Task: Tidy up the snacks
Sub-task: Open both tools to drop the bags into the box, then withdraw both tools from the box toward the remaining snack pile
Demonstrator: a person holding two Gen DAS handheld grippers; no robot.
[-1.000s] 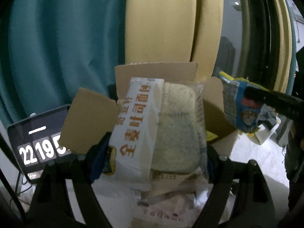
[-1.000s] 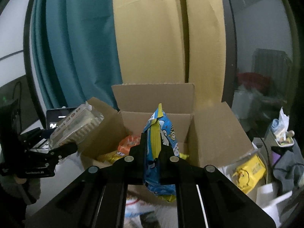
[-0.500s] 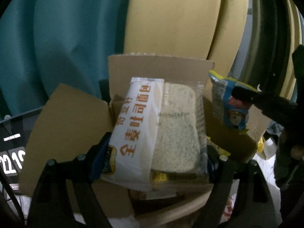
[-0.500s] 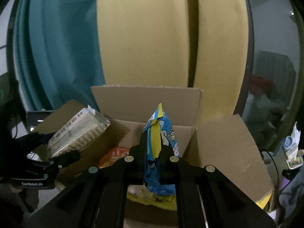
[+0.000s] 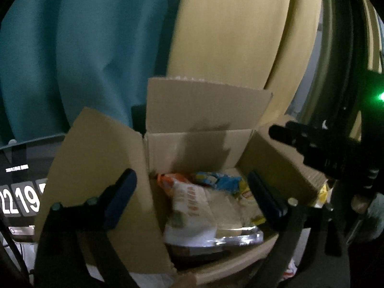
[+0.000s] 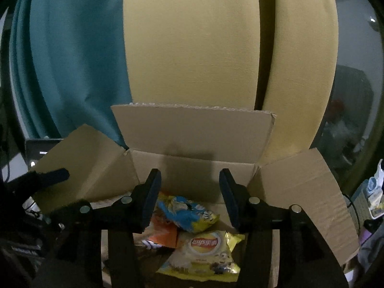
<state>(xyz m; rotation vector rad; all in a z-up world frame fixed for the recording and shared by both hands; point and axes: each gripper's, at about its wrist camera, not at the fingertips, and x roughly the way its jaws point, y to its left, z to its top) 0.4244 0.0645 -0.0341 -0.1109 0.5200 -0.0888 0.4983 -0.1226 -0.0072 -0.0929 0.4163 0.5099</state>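
Inside the open cardboard box (image 6: 192, 172) sit all the snacks: bread pack (image 5: 199, 213) with orange lettering lies on the pile nearest your left gripper, blurred. Blue-and-yellow cartoon snack bag (image 6: 187, 213) rests on top of the heap in the right wrist view, partly over an orange packet (image 6: 165, 236). Yellow Lay's chip bag (image 6: 204, 254) lies flat in front of it, logo up.

Your left gripper (image 5: 194, 196) hangs above the box's left side, fingers spread wide, nothing between them. Your right gripper (image 6: 189, 199) is over the box centre, also spread wide and holding nothing; the blue bag shows through the gap below.

Box flaps are all folded out. Teal curtain (image 6: 72, 72) and yellow curtain (image 6: 192, 48) hang behind. Dark screen (image 5: 19, 199) with white digits sits left of the box, cut off by the flap.
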